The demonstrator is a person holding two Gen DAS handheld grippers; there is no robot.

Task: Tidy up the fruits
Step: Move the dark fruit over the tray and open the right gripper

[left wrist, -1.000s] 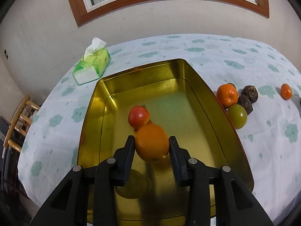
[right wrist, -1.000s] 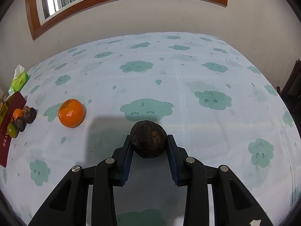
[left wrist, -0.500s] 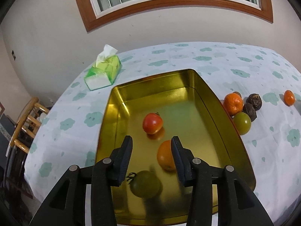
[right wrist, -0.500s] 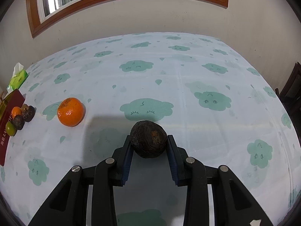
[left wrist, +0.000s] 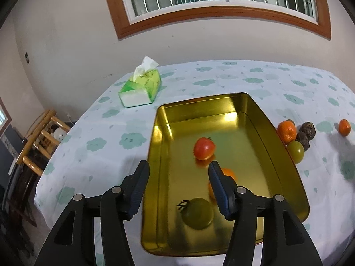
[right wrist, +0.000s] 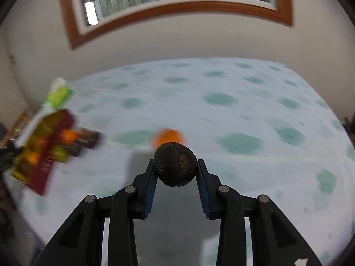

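Observation:
A gold tin tray [left wrist: 275, 137] lies on the cloud-print tablecloth. In it are a red tomato [left wrist: 204, 148], an orange [left wrist: 229, 174] partly behind my right finger, and a green tomato [left wrist: 198, 212]. My left gripper [left wrist: 177, 186] is open and empty above the tray's near left part. Right of the tray lie an orange [left wrist: 287, 132], a green fruit [left wrist: 296, 150], two dark wrinkled fruits [left wrist: 307, 130] and a far orange [left wrist: 344, 127]. My right gripper [right wrist: 175, 173] is shut on a dark wrinkled fruit [right wrist: 175, 164], held above the table. The tray [right wrist: 42, 155] shows blurred at the left.
A green tissue pack [left wrist: 142, 88] lies behind the tray near the far table edge. A wooden chair [left wrist: 37, 141] stands off the table's left side. An orange [right wrist: 168, 138] lies on the cloth just beyond the held fruit. A wall with a window is behind.
My left gripper let go of the orange into the tray, opened and drew back and up. My right gripper lifted the dark fruit and swings left toward the tray; its view is blurred.

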